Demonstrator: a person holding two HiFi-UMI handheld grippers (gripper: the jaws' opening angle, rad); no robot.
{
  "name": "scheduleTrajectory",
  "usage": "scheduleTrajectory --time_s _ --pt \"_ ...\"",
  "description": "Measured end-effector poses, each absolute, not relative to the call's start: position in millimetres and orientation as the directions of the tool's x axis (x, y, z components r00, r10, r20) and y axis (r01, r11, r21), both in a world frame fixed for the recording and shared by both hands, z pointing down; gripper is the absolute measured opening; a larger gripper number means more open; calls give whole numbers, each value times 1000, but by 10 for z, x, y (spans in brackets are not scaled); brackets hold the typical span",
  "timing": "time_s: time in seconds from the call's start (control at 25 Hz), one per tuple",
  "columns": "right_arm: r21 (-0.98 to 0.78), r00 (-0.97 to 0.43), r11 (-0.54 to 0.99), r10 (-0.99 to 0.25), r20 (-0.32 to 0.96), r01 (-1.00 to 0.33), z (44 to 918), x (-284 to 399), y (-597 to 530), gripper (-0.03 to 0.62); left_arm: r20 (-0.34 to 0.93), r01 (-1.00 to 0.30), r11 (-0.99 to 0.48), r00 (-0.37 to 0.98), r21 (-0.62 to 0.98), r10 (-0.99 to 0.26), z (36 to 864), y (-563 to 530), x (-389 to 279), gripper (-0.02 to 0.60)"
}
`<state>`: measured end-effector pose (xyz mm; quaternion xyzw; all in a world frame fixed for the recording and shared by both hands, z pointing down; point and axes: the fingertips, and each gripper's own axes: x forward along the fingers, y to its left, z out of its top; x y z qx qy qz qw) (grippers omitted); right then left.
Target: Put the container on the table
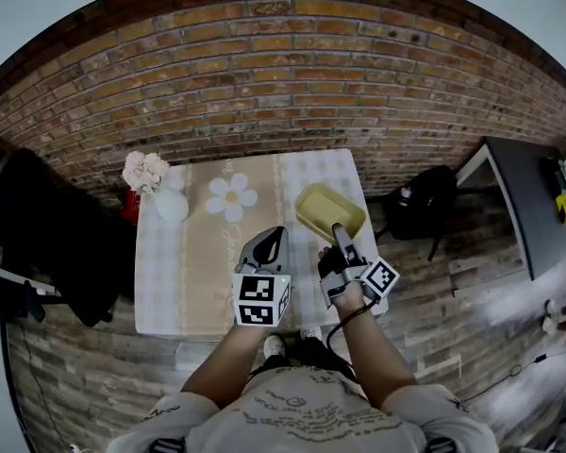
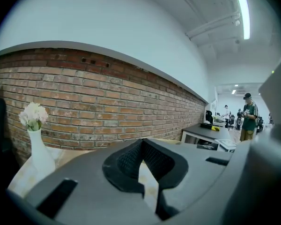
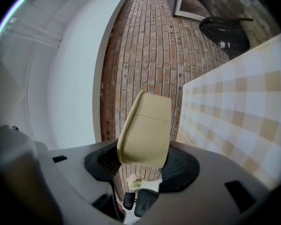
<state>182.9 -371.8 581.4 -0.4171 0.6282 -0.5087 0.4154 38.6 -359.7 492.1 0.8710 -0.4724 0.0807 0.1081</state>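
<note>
The container [image 1: 330,210] is a pale yellow oblong tub. It hangs tilted over the right back part of the table [image 1: 184,281], which wears a beige checked cloth. My right gripper [image 1: 338,229] is shut on its near rim. In the right gripper view the yellow container [image 3: 147,130] stands up between the two dark pads, with the right gripper [image 3: 143,161] clamped on its edge. My left gripper [image 1: 272,243] hovers over the middle of the table, just left of the container, fingertips together and holding nothing. The left gripper [image 2: 141,170] points along the cloth toward the brick wall.
A white vase [image 1: 168,201] with pale flowers [image 1: 145,170] stands at the table's back left, and a daisy shape [image 1: 231,196] lies beside it. A black backpack [image 1: 423,201] sits on the floor at the right, near a dark desk [image 1: 528,196]. A black chair [image 1: 47,234] stands to the left.
</note>
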Motion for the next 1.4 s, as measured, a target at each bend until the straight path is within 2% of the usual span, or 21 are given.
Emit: scheduleTrajectory --time_s 0.64,1.36,1.4 --pt "-985 -401 1 -914 69 -171 6751 1817 -4745 216 307 -885 -454 462 103 -832 5280 -4077 480 6" --pt "-969 -441 -83 -879 181 -232 7198 1670 -5207 220 357 -902 -419 426 101 -831 5505 -4416 454 6" --pt "-965 -436 -92 -878 195 -246 7216 1675 -5212 239 358 -902 -420 427 103 -830 5511 -4426 461 6"
